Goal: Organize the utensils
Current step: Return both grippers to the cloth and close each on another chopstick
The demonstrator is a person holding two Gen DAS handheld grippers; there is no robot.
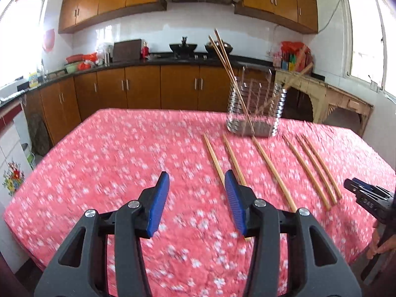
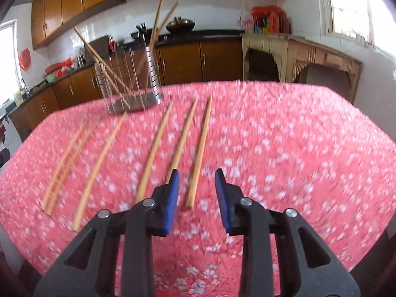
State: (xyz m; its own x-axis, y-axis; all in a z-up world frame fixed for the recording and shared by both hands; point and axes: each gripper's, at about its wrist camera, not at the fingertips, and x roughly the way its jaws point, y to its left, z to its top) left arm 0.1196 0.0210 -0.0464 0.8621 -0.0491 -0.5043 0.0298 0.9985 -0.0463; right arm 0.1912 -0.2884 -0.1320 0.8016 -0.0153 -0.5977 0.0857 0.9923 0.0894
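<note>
Several wooden chopsticks (image 1: 274, 173) lie side by side on the pink floral tablecloth (image 1: 123, 160), also seen in the right wrist view (image 2: 153, 151). A metal wire utensil holder (image 1: 255, 106) stands behind them with a few chopsticks (image 1: 224, 54) upright in it; the holder also shows in the right wrist view (image 2: 131, 84). My left gripper (image 1: 196, 180) is open and empty above the cloth, left of the row. My right gripper (image 2: 196, 177) is open and empty, its fingers straddling the near end of the rightmost chopstick (image 2: 199, 158). The right gripper also shows at the left wrist view's right edge (image 1: 366, 195).
The table sits in a kitchen with brown cabinets (image 1: 148, 89) and a dark counter behind. A pale carved side table (image 2: 297, 57) stands at the back right. The table's far edge (image 1: 160, 110) lies just behind the holder.
</note>
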